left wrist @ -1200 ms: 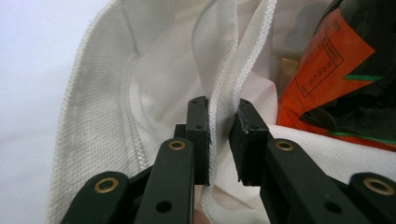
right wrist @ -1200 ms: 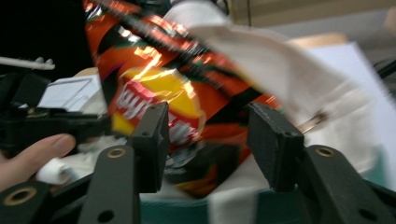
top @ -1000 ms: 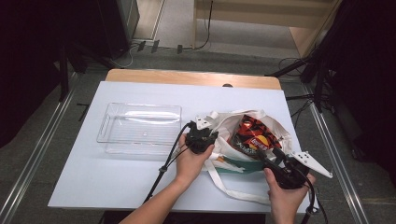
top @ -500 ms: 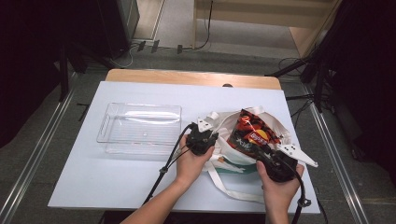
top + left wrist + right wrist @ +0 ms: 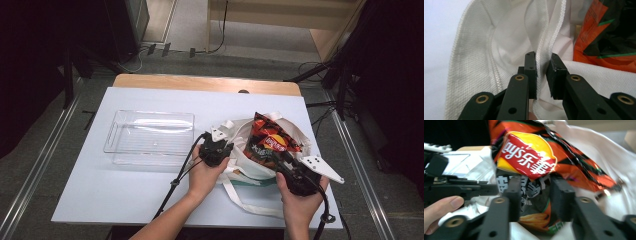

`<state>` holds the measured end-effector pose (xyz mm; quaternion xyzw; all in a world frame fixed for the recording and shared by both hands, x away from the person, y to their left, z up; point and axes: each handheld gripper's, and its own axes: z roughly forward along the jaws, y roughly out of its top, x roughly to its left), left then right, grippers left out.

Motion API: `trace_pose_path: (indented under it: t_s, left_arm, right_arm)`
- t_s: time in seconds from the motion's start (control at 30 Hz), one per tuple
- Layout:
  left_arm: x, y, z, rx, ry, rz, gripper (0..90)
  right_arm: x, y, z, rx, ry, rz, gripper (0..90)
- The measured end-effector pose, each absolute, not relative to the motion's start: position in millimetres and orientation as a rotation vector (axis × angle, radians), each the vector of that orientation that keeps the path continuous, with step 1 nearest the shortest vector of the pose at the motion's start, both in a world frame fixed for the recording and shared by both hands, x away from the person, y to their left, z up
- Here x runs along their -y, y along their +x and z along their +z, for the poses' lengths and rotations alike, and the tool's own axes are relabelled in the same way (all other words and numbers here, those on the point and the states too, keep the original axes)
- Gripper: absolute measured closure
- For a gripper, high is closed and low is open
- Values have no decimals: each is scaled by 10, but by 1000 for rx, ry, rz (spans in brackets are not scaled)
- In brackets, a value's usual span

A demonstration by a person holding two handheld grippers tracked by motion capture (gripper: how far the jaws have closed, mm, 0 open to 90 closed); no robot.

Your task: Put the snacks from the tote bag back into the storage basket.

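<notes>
A white cloth tote bag [image 5: 247,167] lies on the table's right half. My left gripper [image 5: 226,146] is shut on the tote's stitched rim [image 5: 541,45], with the fabric pinched between its pads. A red, orange and black chip bag [image 5: 270,140] stands up out of the tote's mouth. My right gripper [image 5: 271,156] holds the chip bag [image 5: 529,155] by its lower part, pads [image 5: 562,195] pressing on both sides. Its jaws have just been opening slightly, with the bag still between them. The right gripper view also shows the left gripper [image 5: 461,187] and a fingertip at the left.
A clear plastic tray [image 5: 150,135] sits to the left of the tote, close to the left hand. The white tabletop [image 5: 125,200] runs to a wooden strip [image 5: 200,82] at the back. The tote's straps [image 5: 245,200] trail toward the front edge.
The chip bag has risen from lying inside the tote to standing upright above its mouth, in the right gripper. The left gripper has stayed on the rim.
</notes>
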<state>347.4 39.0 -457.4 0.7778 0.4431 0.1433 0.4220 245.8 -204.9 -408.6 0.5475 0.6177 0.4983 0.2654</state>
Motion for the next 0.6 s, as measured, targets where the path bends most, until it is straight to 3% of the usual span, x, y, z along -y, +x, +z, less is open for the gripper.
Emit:
trace_pose_path:
  t_s: [0.2, 0.33, 0.47, 0.6]
  left_arm:
    - [-387, 3472, -4576, -1110, 1948, 362, 803]
    - [-385, 3470, -4579, -1107, 1949, 365, 803]
    - [-370, 3463, -4587, -1093, 1962, 384, 805]
    - [-362, 3453, -4596, -1092, 1965, 395, 807]
  right_arm:
    - [2146, 2489, -4125, -1693, 1572, 1432, 269]
    - [2193, 2540, -4035, -1645, 1605, 1535, 192]
    - [2134, 2599, -4013, -1585, 1677, 1494, 299]
    - [2133, 2659, -4049, -1534, 1728, 1537, 574]
